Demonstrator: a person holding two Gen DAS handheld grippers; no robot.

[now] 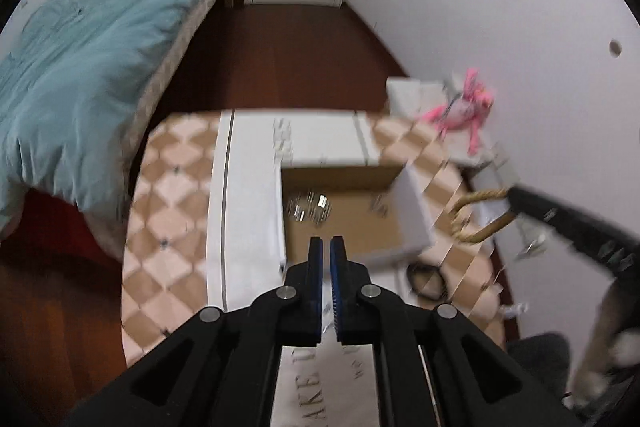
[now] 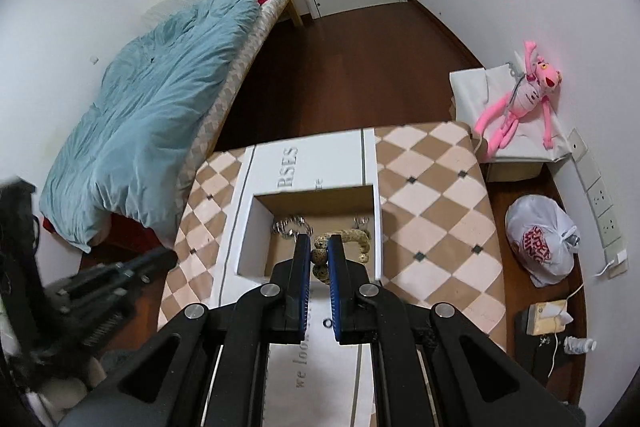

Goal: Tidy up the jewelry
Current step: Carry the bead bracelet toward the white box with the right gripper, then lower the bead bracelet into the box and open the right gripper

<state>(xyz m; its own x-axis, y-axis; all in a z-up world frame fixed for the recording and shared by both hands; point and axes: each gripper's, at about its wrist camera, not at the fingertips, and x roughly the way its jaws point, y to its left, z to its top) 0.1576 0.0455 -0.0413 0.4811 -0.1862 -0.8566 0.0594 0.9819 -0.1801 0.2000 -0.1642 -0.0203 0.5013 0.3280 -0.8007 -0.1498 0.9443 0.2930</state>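
Observation:
An open white cardboard box (image 2: 245, 227) with a brown floor sits on a checked table. In the right wrist view my right gripper (image 2: 319, 247) is shut on a beige speckled bead bracelet (image 2: 352, 237) and holds it over the box. A silver bracelet (image 2: 291, 225) lies at the box's back left, another small silver piece (image 2: 361, 221) at the back right. In the blurred left wrist view my left gripper (image 1: 326, 247) is shut and empty over the box's (image 1: 412, 211) near edge. The right gripper's fingers (image 1: 524, 201) appear at right with the bracelet (image 1: 476, 215).
The checked table (image 2: 432, 187) carries a white runner with lettering (image 2: 288, 163). A bed with a blue duvet (image 2: 152, 115) stands left. A pink plush toy (image 2: 524, 95) on a white box, a plastic bag (image 2: 540, 243) and wall sockets are right. A door is at the back.

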